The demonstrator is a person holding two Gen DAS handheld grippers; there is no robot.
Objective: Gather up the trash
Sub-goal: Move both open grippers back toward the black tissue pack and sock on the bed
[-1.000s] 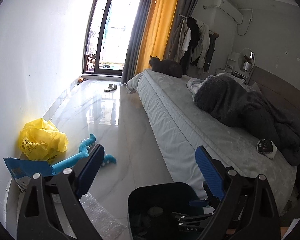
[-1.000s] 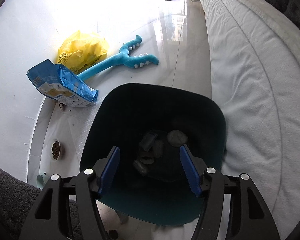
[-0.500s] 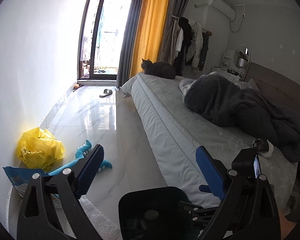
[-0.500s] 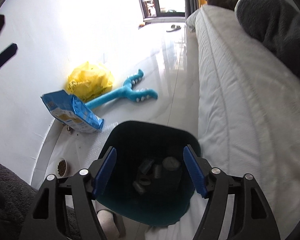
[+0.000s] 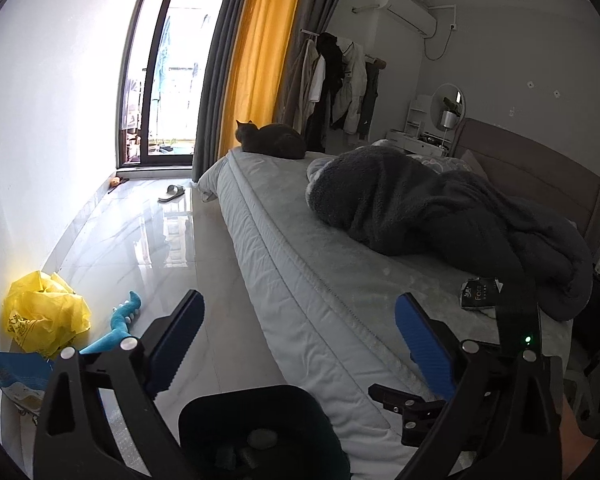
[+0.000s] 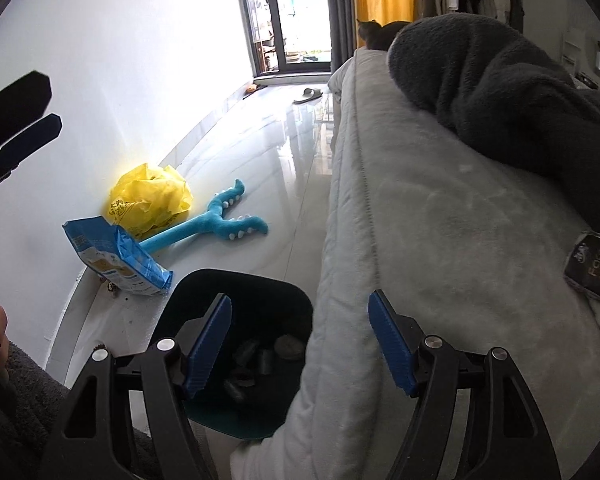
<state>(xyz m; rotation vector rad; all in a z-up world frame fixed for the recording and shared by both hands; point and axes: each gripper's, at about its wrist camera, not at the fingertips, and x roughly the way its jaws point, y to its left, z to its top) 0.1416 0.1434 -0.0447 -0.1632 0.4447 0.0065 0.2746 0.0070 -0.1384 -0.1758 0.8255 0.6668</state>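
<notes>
A dark teal trash bin (image 6: 288,292) stands on the floor beside the bed, with several dark pieces of trash (image 6: 260,356) in it; it also shows in the left wrist view (image 5: 236,408). A dark tissue packet (image 5: 482,294) lies on the bed near the grey blanket, and shows in the right wrist view (image 6: 594,274). My left gripper (image 5: 298,340) is open and empty, held above the bin and bed edge. My right gripper (image 6: 300,342) is open and empty, over the bin's right rim and the bed edge.
A yellow plastic bag (image 6: 150,198), a blue pouch (image 6: 116,260) and a blue plush toy (image 6: 216,228) lie by the white wall. A grey blanket (image 5: 440,208) and a cat (image 5: 270,140) are on the bed (image 5: 300,248). A slipper (image 5: 172,192) lies near the balcony door.
Both grippers have risen and tilted up from the bin. The right view now looks along the bed and shows the tissue packet. Both stay open.
</notes>
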